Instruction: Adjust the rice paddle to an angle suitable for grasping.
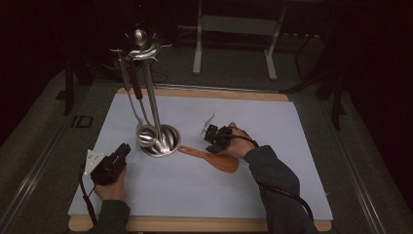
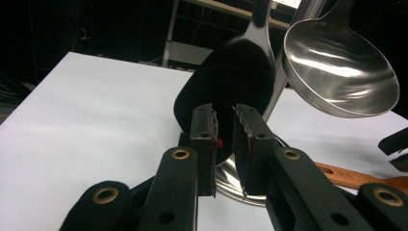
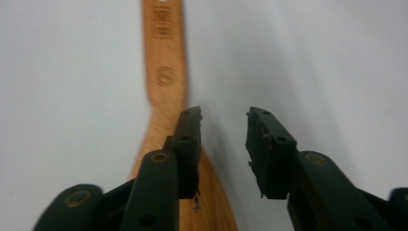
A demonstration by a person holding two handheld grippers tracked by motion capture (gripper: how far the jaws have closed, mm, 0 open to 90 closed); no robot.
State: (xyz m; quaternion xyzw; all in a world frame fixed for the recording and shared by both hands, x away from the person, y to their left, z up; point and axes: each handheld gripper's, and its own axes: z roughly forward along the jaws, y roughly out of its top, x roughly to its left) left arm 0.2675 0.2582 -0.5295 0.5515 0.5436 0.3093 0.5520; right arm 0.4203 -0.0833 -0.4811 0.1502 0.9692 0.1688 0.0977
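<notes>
My right gripper (image 3: 223, 144) hangs open over the wooden spatula (image 1: 214, 159); left gripper (image 2: 223, 144), seemingly empty, should stay off the ladle (image 2: 339, 67).

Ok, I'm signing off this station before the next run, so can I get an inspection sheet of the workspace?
Surface: white sheet on a wooden board, flat.
Job's things: wooden spatula lying flat beside the steel rack; ladle and dark spoon hang on the rack.
Clutter: nothing seen.
Grippers: right gripper open over the spatula, not holding it; left gripper has a narrow gap between its fingers, aimed at the dark spoon.
Cables: one trails from each gripper.
Surroundings: dark; grey frame legs behind.
</notes>
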